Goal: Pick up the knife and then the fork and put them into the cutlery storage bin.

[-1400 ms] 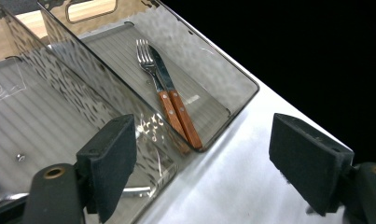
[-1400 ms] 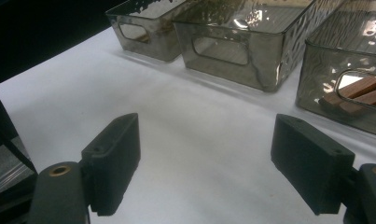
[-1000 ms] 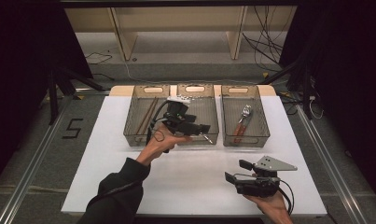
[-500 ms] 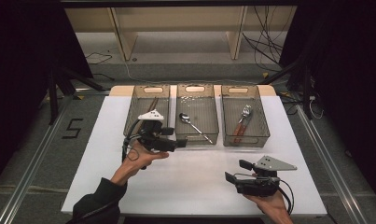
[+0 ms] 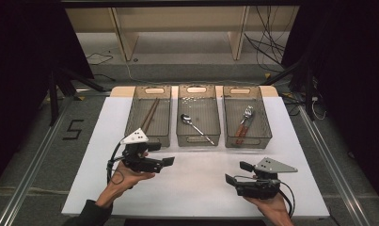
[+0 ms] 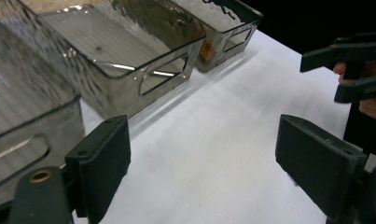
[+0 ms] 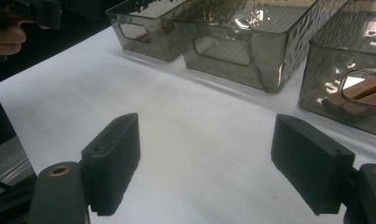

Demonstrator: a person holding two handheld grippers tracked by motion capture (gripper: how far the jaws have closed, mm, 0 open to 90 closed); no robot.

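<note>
Nearest the table's front edge, we see our right gripper [image 5: 234,173] held low over the white table [image 5: 201,188], its jaws spread wide and empty; in the right gripper view the bare tabletop [image 7: 185,140] lies between the two black pads. A little farther in and to the left, our left gripper [image 5: 164,154] hovers just in front of the left bin [image 5: 148,139], pointing toward the table's middle. Its jaws are also parted with nothing between them, and the left gripper view shows white tabletop [image 6: 199,163] in the gap, with the right gripper [image 6: 349,70] farther off at the edge.

Beyond the grippers, three clear bins stand side by side across the table. The left bin holds a pair of chopsticks [image 5: 149,114], lying lengthwise. In the middle bin [image 5: 198,139] we find the spoon [image 5: 195,128], resting on the bin floor at a slant, bowl toward the far left, handle toward the near right, well apart from both grippers. The right bin [image 5: 248,141] holds a fork [image 5: 243,123] with a reddish-brown handle, tines toward the far end.
</note>
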